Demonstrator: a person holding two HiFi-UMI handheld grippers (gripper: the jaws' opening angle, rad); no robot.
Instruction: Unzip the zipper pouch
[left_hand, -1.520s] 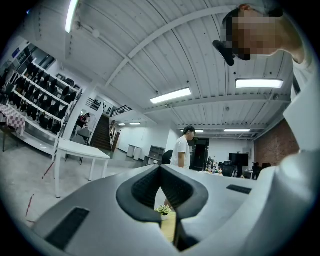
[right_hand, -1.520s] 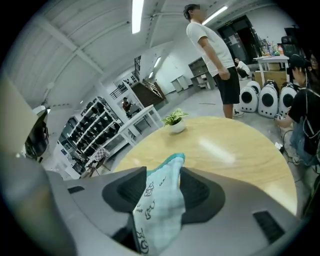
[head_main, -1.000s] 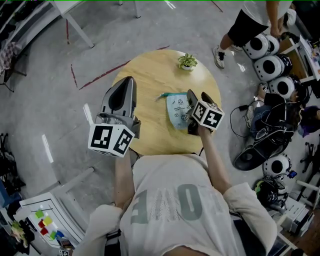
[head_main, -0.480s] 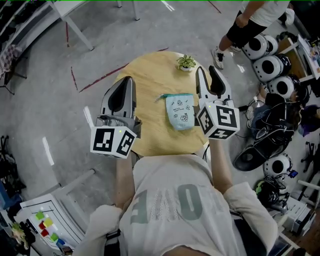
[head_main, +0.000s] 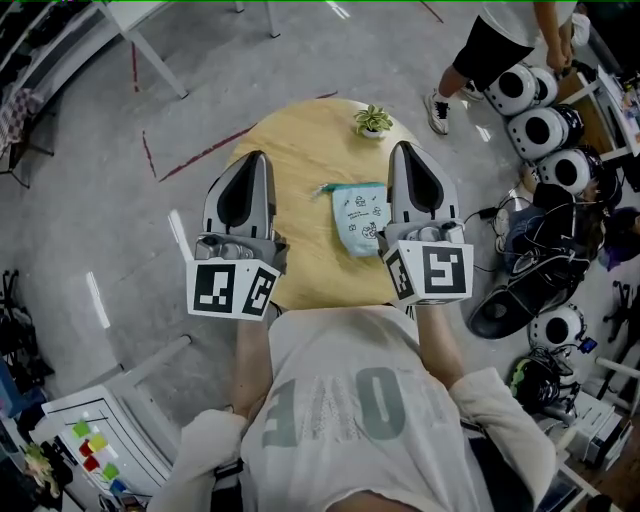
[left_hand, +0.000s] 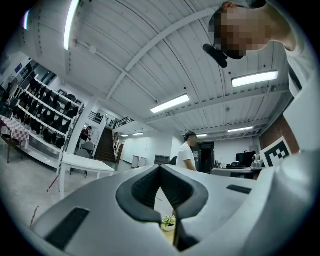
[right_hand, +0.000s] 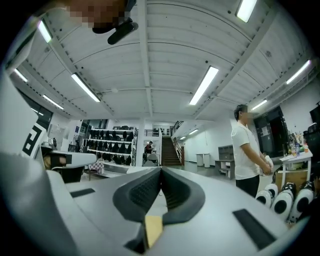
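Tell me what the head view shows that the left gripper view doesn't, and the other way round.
Only the head view: the teal pouch and the right gripper, jaws together. Only the left gripper view: ceiling lights, a staircase, wall racks. Both: the left gripper, jaws together and empty, and the potted plant on the wooden table.

Head view: dim, desaturated, even overhead light; pale streak reflections on floor (head_main: 97, 298); shadows soft and faint; barrel bending toward edges. Both gripper views: bright, lit by ceiling strip lights (left_hand: 170, 103), tubes blown out; strong fisheye curvature; black vignette corners; nearest foreground soft.
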